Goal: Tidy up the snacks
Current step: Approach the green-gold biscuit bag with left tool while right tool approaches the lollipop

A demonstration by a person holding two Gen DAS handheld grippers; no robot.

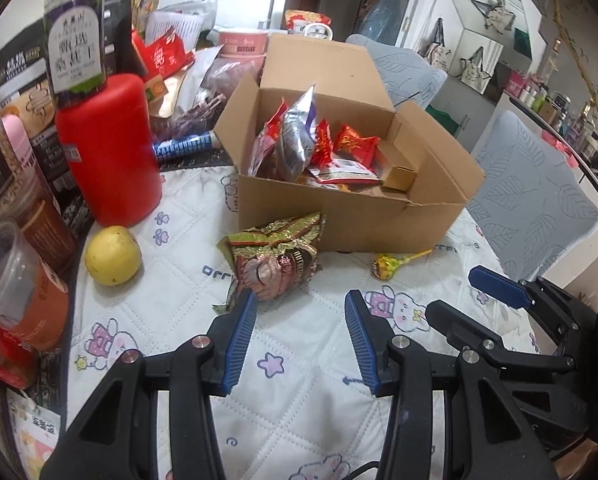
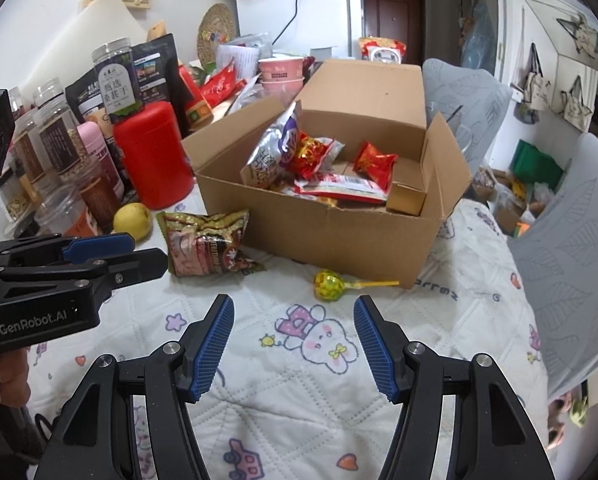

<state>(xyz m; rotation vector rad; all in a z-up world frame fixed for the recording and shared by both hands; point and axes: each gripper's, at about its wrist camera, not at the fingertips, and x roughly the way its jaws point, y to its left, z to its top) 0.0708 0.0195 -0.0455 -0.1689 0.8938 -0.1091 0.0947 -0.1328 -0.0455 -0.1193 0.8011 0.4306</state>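
An open cardboard box [image 1: 339, 216] [image 2: 323, 236] on the quilted cloth holds several red and silver snack packets [image 1: 311, 148] [image 2: 319, 164]. In front of it lie a crinkled gold-and-brown snack bag [image 1: 277, 258] [image 2: 205, 242] and a yellow-green lollipop [image 1: 389, 266] [image 2: 331, 285]. My left gripper [image 1: 301, 302] stands open and empty, its left fingertip just short of the snack bag. My right gripper [image 2: 295, 306] is open and empty, just short of the lollipop. The left gripper also shows at the left edge of the right wrist view, and the right one at the right edge of the left wrist view.
A red canister [image 1: 109, 148] [image 2: 153, 154], a yellow fruit [image 1: 113, 256] [image 2: 133, 220] and several jars and packets crowd the left side. Pink bowls [image 2: 281, 76] stand behind the box. Grey chair cushions [image 1: 535, 196] [image 2: 571, 264] lie on the right.
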